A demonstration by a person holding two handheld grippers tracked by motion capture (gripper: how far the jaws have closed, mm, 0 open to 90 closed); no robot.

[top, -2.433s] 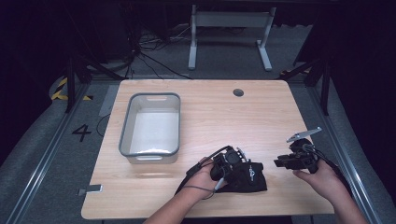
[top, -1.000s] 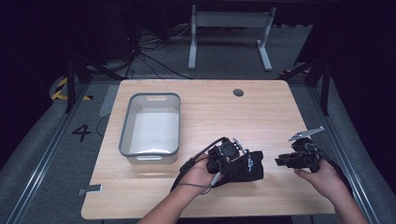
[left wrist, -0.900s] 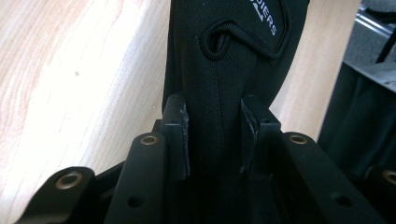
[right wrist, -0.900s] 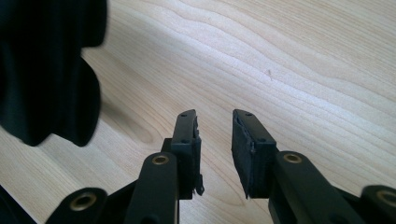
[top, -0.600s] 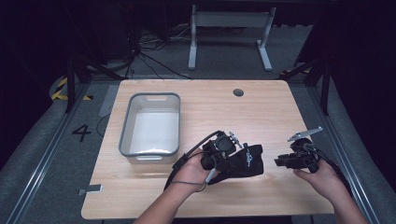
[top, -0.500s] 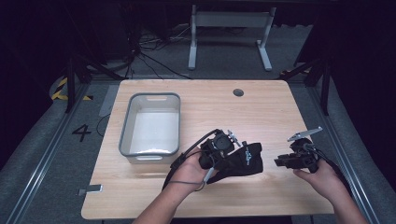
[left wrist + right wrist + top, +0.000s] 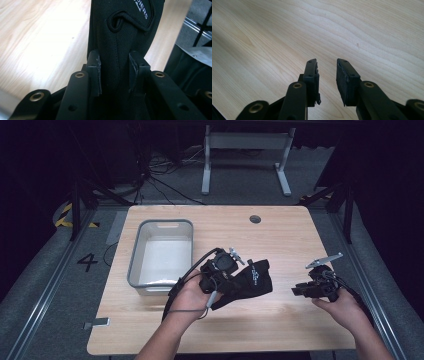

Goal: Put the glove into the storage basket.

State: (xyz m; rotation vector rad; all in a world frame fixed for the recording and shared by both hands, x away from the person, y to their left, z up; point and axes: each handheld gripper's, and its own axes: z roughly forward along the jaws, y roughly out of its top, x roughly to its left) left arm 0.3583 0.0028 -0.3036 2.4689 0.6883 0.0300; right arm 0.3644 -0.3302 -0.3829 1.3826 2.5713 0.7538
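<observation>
My left claw (image 7: 235, 270) is clamped on a black cloth pouch (image 7: 250, 281), lifted just above the wooden table (image 7: 280, 235), near the middle of its near half. In the left gripper view the two pads (image 7: 96, 72) press into the dark fabric (image 7: 117, 45) from either side, and the cloth runs up and away between them, a curled seam and white lettering showing near its far end. From above, the pouch hangs out to the right of my left hand (image 7: 192, 295), its loose end drooping toward the near edge of the table, a cable looping down past my wrist.

My right claw (image 7: 300, 290) hovers over the right side of the table, well apart from the pouch, with my right hand (image 7: 345, 307) behind it. In the right gripper view its pads (image 7: 312, 72) stand a little apart with nothing between them, bare pale wood (image 7: 362, 30) beyond.

A grey plastic bin (image 7: 162, 252) sits on the left half of the table, just to the left of my left hand, its inside pale. A small dark round hole (image 7: 255, 219) marks the far edge of the tabletop.
</observation>
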